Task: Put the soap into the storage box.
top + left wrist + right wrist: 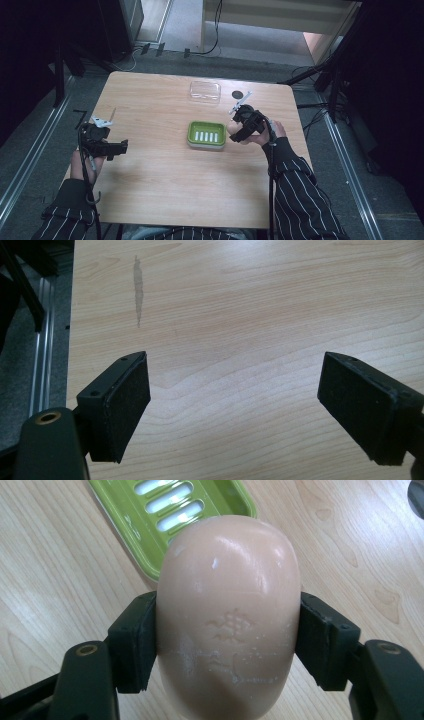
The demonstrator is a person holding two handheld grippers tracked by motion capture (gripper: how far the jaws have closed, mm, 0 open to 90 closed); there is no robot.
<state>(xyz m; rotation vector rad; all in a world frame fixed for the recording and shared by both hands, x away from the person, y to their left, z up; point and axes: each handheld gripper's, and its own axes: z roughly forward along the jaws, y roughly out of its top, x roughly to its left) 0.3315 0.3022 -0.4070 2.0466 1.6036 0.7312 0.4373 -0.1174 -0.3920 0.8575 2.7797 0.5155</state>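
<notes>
At the left of the pale wooden table, near its left edge, the left gripper sits low in the person's left hand, its jaws spread wide apart with nothing between them; the left gripper view shows only bare wood grain between the two black pads. Toward the middle of the table rests a green rectangular plastic soap dish with a white slotted insert, and beyond it, near the far edge, lies a clear plastic lid with a small dark round disc just to its right. Just right of the dish, the right gripper is clamped on a pale pink oval bar of soap, its pads pressing both long sides, the bar's far end overlapping the dish's corner.
</notes>
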